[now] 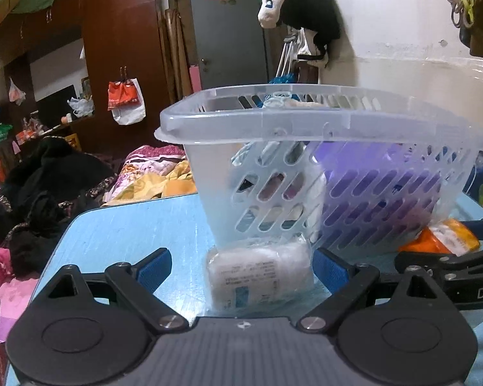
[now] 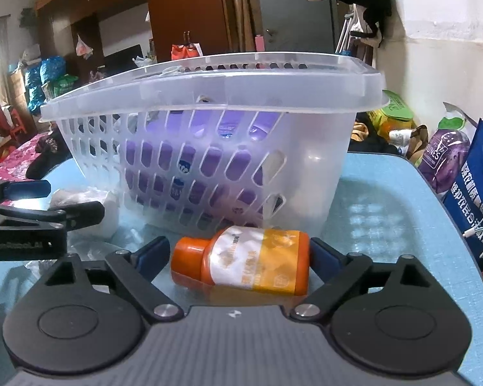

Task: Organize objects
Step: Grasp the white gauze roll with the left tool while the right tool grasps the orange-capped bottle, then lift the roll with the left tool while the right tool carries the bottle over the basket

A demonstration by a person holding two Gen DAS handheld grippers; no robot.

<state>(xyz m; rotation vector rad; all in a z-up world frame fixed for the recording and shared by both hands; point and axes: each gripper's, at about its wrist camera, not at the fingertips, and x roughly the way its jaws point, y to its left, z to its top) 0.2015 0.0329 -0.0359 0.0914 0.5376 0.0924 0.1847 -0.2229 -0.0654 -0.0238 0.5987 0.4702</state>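
Observation:
A clear plastic basket [image 1: 306, 119] [image 2: 209, 80] stands on the blue table [image 1: 128, 225] [image 2: 386, 209], with a purple pack and other items inside. A white bottle wrapped in clear plastic [image 1: 257, 273] lies on the table against the basket; my left gripper [image 1: 241, 267] is open around it, right finger touching it. An orange bottle with a white and yellow label [image 2: 244, 263] lies on its side between the fingers of my open right gripper [image 2: 240, 254]. The orange bottle also shows in the left wrist view [image 1: 441, 238], and the left gripper shows in the right wrist view [image 2: 48, 206].
A bed with piled clothes and blankets [image 1: 48, 193] lies left of the table. Bags and packages [image 2: 467, 177] stand at the table's right edge. A wall is behind the basket, wardrobes and a door further back.

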